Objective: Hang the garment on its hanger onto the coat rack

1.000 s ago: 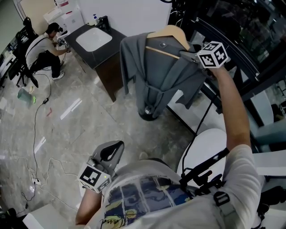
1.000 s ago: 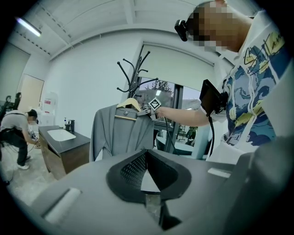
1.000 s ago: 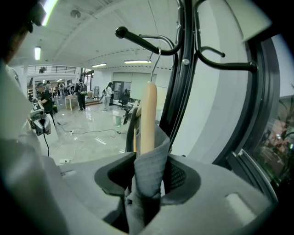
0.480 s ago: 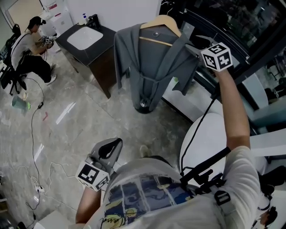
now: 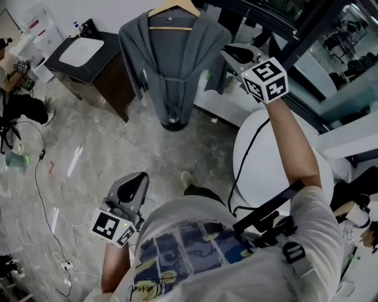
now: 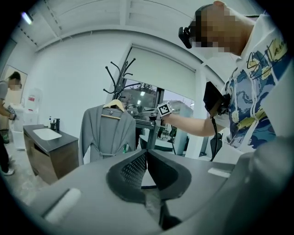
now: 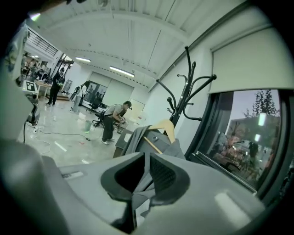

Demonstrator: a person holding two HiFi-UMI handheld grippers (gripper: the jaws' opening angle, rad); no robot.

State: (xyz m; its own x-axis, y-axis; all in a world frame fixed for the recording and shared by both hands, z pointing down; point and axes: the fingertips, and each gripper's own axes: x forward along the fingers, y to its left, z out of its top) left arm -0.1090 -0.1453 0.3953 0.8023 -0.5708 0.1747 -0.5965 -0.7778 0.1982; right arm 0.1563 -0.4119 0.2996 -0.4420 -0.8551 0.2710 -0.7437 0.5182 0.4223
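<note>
The grey garment [image 5: 171, 65] hangs on its wooden hanger [image 5: 174, 7] at the top of the coat rack [image 5: 172, 122]. Open marble floor [image 5: 106, 153] lies in front, and a dark sink cabinet [image 5: 77, 56] stands close on its left. The right gripper [image 5: 227, 52] is just beside the garment's right sleeve, over a round white table [image 5: 260, 159]. Its jaws have just been closing and its tips now meet on nothing, while the left gripper [image 5: 142, 177], well back at the person's waist, is closed and empty.

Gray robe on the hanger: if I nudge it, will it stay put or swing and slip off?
The robe is probably floppy: sleeves and belt hang slack below the wooden hanger. A nudge would likely set it swinging, since only the hanger seems to link it to the coat rack. The thick-looking cloth may drag off the hanger if tugged sideways.
</note>
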